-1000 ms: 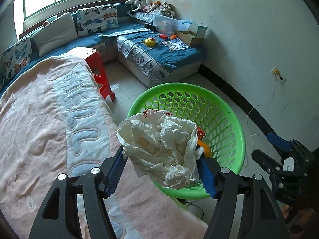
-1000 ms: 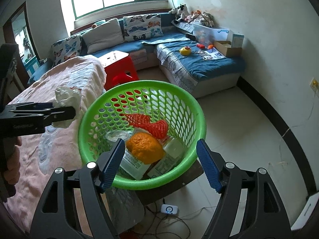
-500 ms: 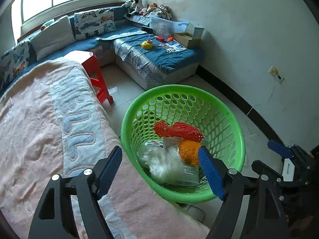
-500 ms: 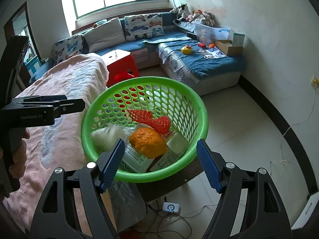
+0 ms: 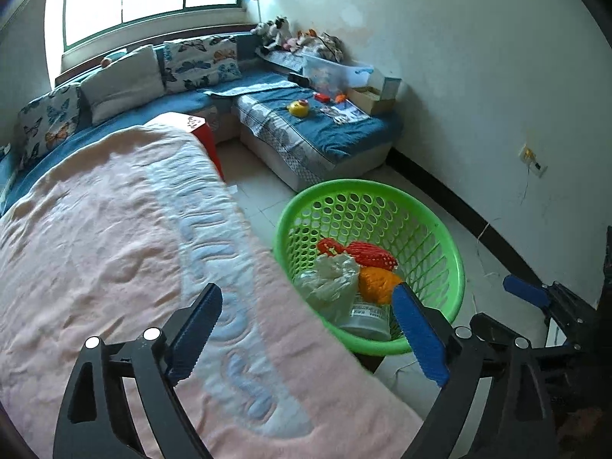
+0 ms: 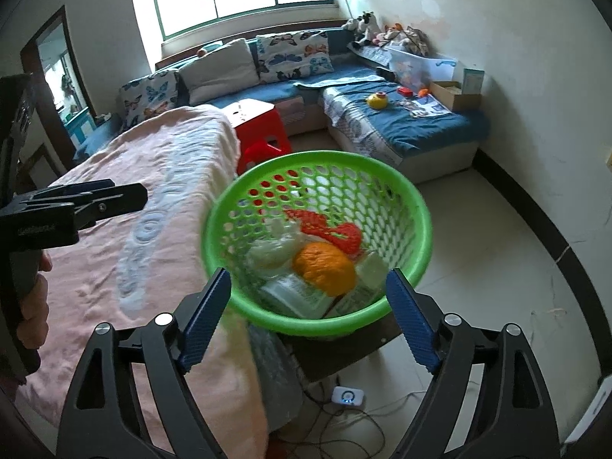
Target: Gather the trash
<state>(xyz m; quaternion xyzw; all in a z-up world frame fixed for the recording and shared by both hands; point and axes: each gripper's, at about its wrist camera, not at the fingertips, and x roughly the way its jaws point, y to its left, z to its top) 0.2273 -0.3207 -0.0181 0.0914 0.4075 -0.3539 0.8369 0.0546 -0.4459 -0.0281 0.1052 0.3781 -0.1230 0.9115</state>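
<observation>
A green perforated basket [image 5: 451,260] [image 6: 417,206] stands beside the bed on a low dark stand. It holds a crumpled white plastic bag [image 5: 332,275] [image 6: 275,248], an orange item [image 5: 378,283] [image 6: 325,267], a red mesh net [image 5: 367,252] [image 6: 336,233] and flat packages [image 6: 298,294]. My left gripper [image 5: 306,332] is open and empty over the bed's edge, left of the basket. My right gripper [image 6: 306,313] is open and empty, just in front of the basket's near rim.
A pink blanket [image 5: 95,248] covers the bed. A red stool [image 6: 260,122] stands beyond it. A blue sofa [image 6: 401,126] with toys and boxes lines the far wall. Cables and a small white device [image 6: 346,397] lie on the floor under the basket.
My left gripper opened and dropped the crumpled white bag into the basket, then drew back to the left over the bed. The right gripper stayed open near the basket.
</observation>
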